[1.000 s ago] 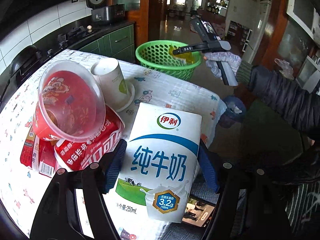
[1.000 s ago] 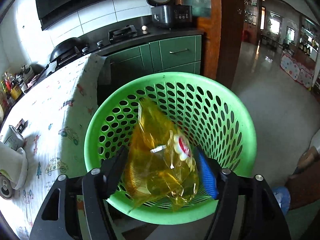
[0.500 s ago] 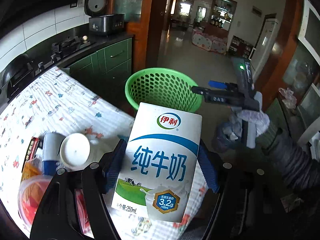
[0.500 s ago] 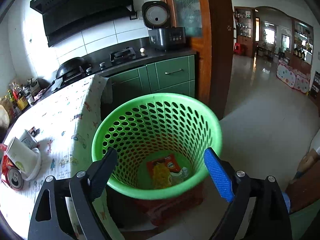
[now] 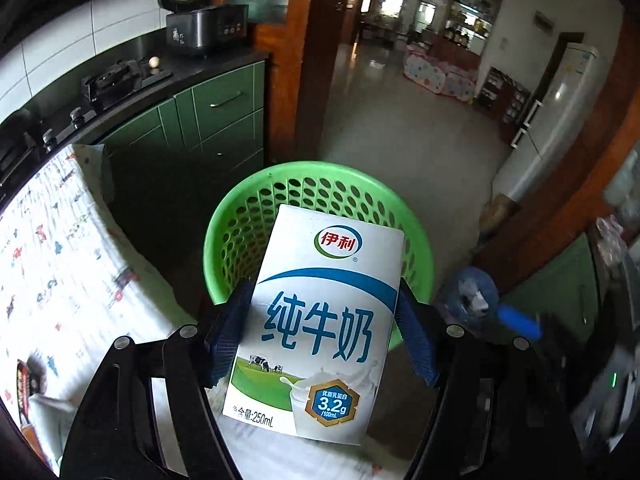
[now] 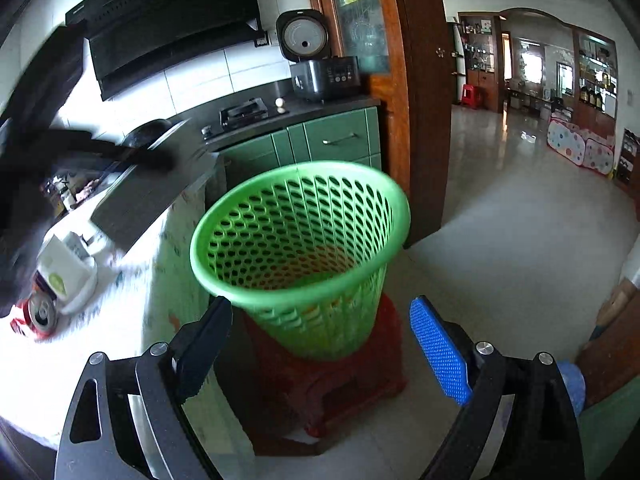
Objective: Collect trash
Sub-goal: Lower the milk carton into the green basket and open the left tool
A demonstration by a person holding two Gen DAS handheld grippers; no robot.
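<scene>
A white and blue milk carton (image 5: 320,320) stands upright between the blue pads of my left gripper (image 5: 322,292), which is shut on it. The carton hangs in front of the green mesh basket (image 5: 240,216), at its near rim. In the right wrist view the same basket (image 6: 300,240) stands on a red stool (image 6: 320,380) by the table's end. My right gripper (image 6: 320,308) is open and empty, low in front of the basket. Its blue pad (image 5: 518,320) shows blurred at the right of the left wrist view.
The table with a patterned cloth (image 5: 60,260) lies left of the basket. On it are a paper cup (image 6: 60,276) and a red can (image 6: 38,316). Green cabinets (image 6: 336,140) and a wooden door frame (image 6: 420,120) stand behind; tiled floor opens to the right.
My left gripper carried the carton from over the table's trash to the basket. My right gripper let the yellow bag drop into the basket, opened wide and drew back and lower.
</scene>
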